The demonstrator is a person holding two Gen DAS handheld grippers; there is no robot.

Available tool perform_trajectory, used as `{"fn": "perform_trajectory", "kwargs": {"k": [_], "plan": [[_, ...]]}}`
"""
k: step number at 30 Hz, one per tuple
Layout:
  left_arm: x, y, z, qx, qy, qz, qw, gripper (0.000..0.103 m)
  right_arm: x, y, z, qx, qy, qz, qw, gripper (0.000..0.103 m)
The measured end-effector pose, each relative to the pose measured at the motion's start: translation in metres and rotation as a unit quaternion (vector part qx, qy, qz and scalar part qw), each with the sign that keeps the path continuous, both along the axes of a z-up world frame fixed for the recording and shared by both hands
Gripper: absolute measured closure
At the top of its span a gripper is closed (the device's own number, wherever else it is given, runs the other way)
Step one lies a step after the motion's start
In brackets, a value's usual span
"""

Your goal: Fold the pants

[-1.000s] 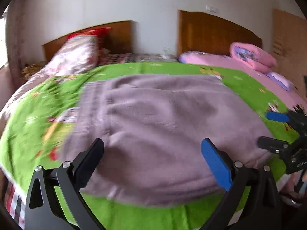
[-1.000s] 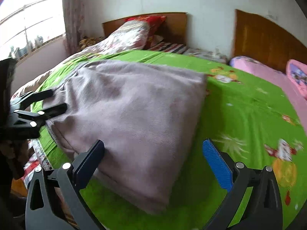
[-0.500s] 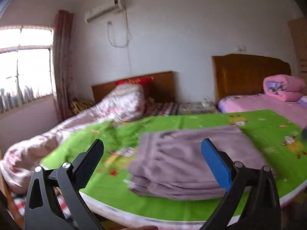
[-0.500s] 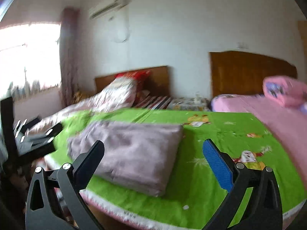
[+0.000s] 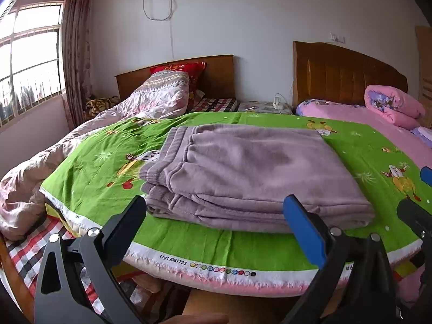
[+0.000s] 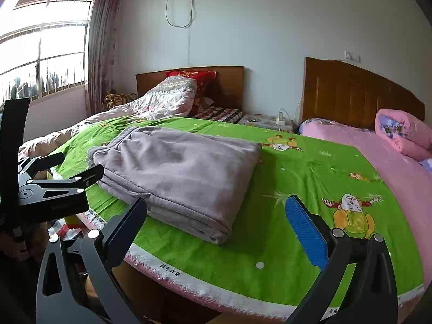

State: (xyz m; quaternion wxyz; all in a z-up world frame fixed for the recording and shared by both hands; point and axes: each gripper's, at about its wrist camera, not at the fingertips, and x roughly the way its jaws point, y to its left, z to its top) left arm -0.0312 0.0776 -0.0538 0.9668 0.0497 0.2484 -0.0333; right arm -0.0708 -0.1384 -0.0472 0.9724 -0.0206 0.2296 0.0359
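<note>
Folded mauve fleece pants (image 5: 251, 178) lie flat on the green cartoon-print sheet (image 5: 359, 145), ribbed waistband toward the left. The left gripper (image 5: 216, 224) hangs above the sheet's near edge, jaws spread and empty. The right gripper (image 5: 421, 199) shows partly at the frame's right edge.

left hand-held gripper (image 5: 214, 221): black frame | silver screws | one blue pad
</note>
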Motion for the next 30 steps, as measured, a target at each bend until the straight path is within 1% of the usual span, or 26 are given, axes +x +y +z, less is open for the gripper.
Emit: {"fn": "perform_trajectory", "kwargs": {"k": [5, 30], "plan": [[-0.0053, -0.0023, 0.0023, 0.006, -0.003, -0.007, 1.0000, 0.002, 0.0004, 0.0002, -0.0004, 0.001, 0.001, 0.001, 1.000, 0.004], [-0.0048, -0.0021, -0.0008, 0.009, 0.003, -0.010, 0.9999, 0.002, -0.0006, 0.0014, -0.0024, 0.002, 0.004, 0.002, 1.000, 0.004]]}}
